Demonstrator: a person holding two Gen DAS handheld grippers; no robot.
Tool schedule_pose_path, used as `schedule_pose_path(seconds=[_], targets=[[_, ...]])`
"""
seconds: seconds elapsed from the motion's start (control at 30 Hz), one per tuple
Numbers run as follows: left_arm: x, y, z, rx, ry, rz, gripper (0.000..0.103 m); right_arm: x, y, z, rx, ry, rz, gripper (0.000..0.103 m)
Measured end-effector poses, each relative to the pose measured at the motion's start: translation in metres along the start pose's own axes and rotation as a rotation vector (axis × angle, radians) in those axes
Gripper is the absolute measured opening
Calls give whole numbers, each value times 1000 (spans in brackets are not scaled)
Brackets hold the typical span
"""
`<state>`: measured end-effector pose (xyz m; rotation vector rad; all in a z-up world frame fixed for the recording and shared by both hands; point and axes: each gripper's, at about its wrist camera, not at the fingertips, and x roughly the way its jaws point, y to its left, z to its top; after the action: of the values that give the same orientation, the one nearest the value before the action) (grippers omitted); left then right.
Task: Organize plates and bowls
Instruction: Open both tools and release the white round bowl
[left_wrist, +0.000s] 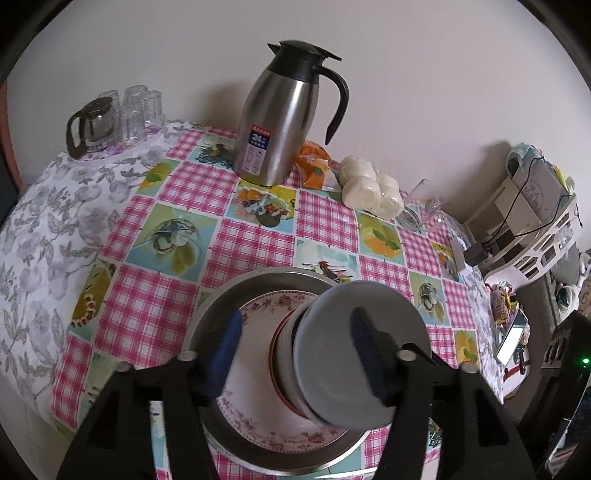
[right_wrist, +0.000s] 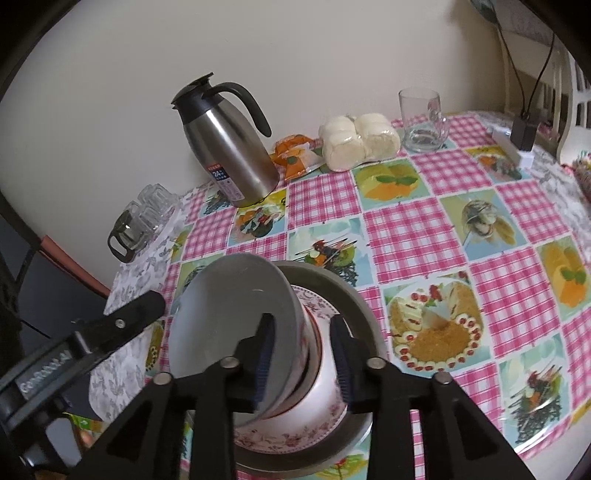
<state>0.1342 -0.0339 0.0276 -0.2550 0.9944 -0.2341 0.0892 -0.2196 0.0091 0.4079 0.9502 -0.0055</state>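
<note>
While grey bowl (right_wrist: 236, 325) tilts atop stack, right tongs (right_wrist: 303, 354) straddle its rim, part-open; left tongs (left_wrist: 295, 350) wide, bowl w/in.

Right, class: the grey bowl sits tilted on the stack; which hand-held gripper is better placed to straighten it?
Probably the right hand-held gripper: its fingers straddle the rim of the grey bowl. The left hand-held gripper stands wide, one finger off over the floral plate.
</note>
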Motion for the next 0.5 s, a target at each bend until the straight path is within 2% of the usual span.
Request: schedule_pose_path(seconds=[0.2, 0.37, 0.5], targets=[[-14, 3, -17, 0, -36, 59, 84, -22, -6, -14, -33, -45, -20, 70], [-23, 4, -39, 18, -50, 91, 90, -36, -15, -33, -52, -66, -29, 83], [-26, 6, -60, 21, -36, 109, 95, -43, -24, -53, -70, -74, -49, 99]])
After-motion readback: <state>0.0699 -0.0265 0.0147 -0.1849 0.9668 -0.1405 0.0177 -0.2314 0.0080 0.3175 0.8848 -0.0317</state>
